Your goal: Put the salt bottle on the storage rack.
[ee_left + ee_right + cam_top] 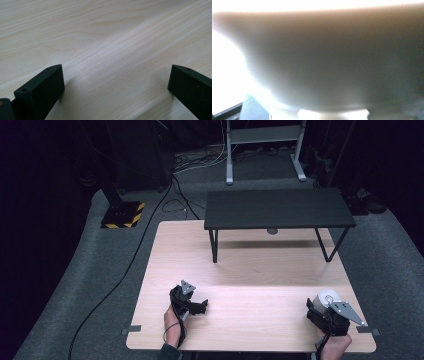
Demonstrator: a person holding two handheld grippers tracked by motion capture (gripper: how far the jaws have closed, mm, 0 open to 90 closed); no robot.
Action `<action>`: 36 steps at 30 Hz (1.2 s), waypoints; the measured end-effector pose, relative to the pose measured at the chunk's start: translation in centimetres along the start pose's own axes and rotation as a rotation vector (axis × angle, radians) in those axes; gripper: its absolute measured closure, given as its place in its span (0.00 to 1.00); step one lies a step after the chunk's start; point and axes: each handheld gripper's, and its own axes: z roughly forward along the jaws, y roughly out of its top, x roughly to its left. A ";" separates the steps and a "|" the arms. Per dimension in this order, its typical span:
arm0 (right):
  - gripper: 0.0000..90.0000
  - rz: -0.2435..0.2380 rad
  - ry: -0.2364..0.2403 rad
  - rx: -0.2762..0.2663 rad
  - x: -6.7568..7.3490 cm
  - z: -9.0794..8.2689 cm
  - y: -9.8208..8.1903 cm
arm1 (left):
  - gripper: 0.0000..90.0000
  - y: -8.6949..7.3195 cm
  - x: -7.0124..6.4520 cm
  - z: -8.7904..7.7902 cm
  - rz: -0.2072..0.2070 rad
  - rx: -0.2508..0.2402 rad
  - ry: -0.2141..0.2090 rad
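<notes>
A pale wooden table (250, 285) is seen, with a low black rectangular shelf on thin legs (277, 209) standing at its far edge. The left gripper (199, 307) is held over bare tabletop, jaws spread wide with nothing between them. At the right gripper (320, 307), near the table's right front corner, a white rounded bowl-like object (327, 299) is seen (blurred at close range); whether it is gripped cannot be told.

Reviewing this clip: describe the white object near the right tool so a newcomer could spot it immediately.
Start at the pale wooden table and go to its near right corner, where the right tool sits. The white rounded object lies right against that tool's far side. It is the one bright white thing on the table; its exact type is unclear.
</notes>
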 end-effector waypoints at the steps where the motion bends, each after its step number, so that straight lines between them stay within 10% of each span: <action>1: 0.32 -0.001 0.000 -0.004 0.0 -0.1 0.1 | 0.00 0.0 0.0 0.0 0.000 0.000 0.000; 36: 0.32 -0.056 0.038 -0.048 -0.6 -1.5 7.3 | 0.00 0.0 0.0 0.0 0.002 0.000 -0.004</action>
